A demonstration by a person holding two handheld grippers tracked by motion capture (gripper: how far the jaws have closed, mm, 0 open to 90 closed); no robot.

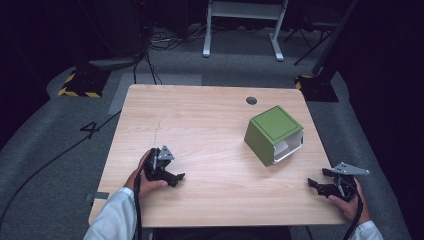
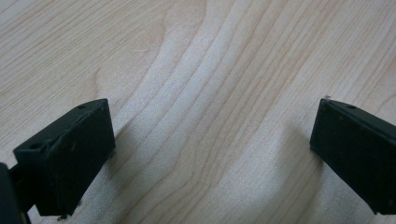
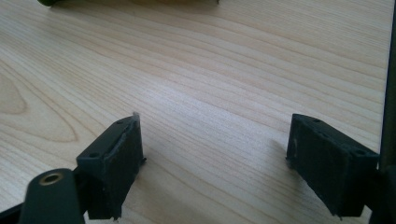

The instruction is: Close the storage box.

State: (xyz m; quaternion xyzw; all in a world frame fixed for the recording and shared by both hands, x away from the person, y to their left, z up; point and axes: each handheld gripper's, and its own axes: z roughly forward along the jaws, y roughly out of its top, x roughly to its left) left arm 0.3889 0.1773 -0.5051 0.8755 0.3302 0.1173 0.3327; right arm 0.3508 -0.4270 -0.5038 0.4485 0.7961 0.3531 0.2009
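Observation:
A green box (image 1: pixel 273 134) lies tipped on the right half of the wooden table (image 1: pixel 200 130), its white inside facing the near right. My left gripper (image 1: pixel 177 179) rests low over the near left of the table, held by a hand in a white sleeve, well left of the box. In the left gripper view my left gripper (image 2: pixel 212 140) stands open over bare wood. My right gripper (image 1: pixel 314 186) sits at the near right corner, in front of the box. In the right gripper view my right gripper (image 3: pixel 215 154) is open with nothing between its jaws, and a sliver of the green box (image 3: pixel 49 2) shows at the top edge.
A round cable hole (image 1: pixel 251 100) sits near the table's far edge. Beyond the table stand a white desk frame (image 1: pixel 242 25), floor cables (image 1: pixel 150 60) and a base with yellow-black stripes (image 1: pixel 80 85). The table's right edge runs close beside my right gripper.

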